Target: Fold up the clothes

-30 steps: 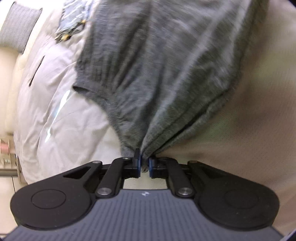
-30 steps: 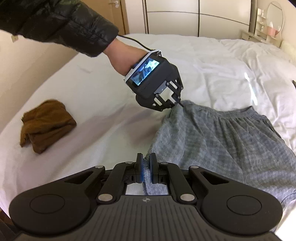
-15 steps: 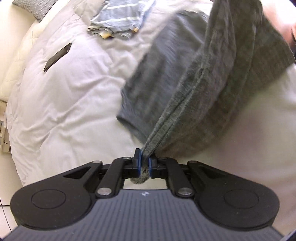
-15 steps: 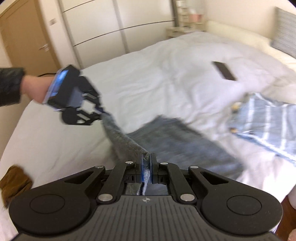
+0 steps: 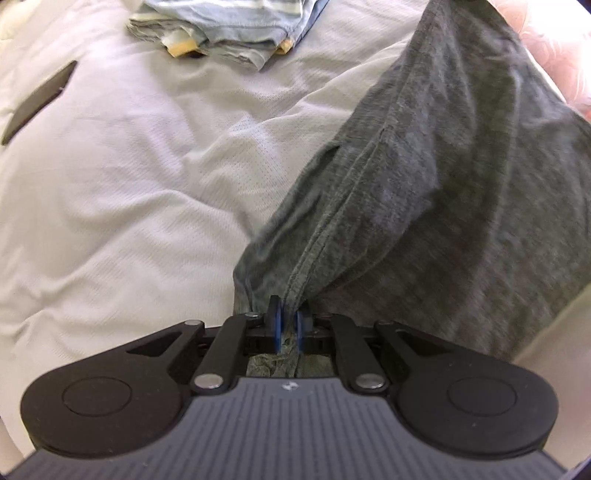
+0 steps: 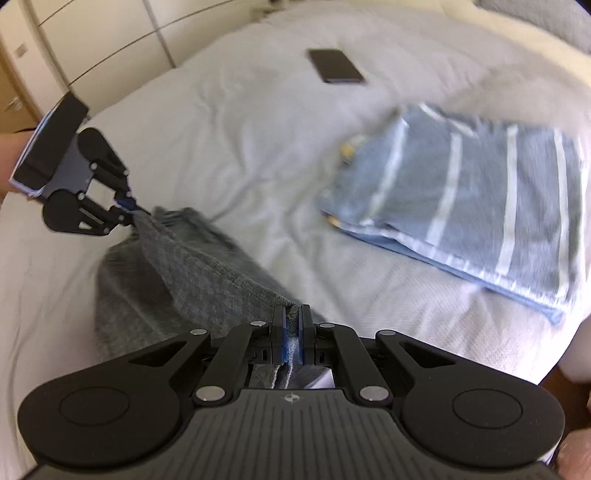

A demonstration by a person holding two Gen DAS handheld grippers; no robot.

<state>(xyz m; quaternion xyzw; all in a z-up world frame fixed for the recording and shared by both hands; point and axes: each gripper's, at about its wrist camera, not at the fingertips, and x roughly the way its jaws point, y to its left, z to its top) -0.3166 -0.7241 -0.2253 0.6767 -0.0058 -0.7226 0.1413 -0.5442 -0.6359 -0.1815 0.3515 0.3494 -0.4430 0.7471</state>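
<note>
- Far left in the right wrist view: left tool [image 6: 129,210], pads pinched tight on one corner of the grey garment [image 6: 177,273], lifted above the white bed [image 6: 229,140].
- Stretched taut from that corner to the right tool [image 6: 291,332]: a seamed edge of the grey garment, the rest sagging down onto the bed below and between the two tools.
- Right tool clamped on the other end of the same edge, cloth bunched between its blue pads.
- Further right, lying flat toward the bed's right edge: a folded blue striped garment [image 6: 461,203], apart from the grey one.
- Beyond it, toward the far edge: a dark phone [image 6: 336,66] flat on the sheet.
- Left wrist view, left to right: phone [image 5: 37,99] at the left margin, folded blue striped garment [image 5: 225,26] at top, left tool [image 5: 288,317] closed on the hem of the grey garment [image 5: 424,192], fabric rising up to the right.
</note>
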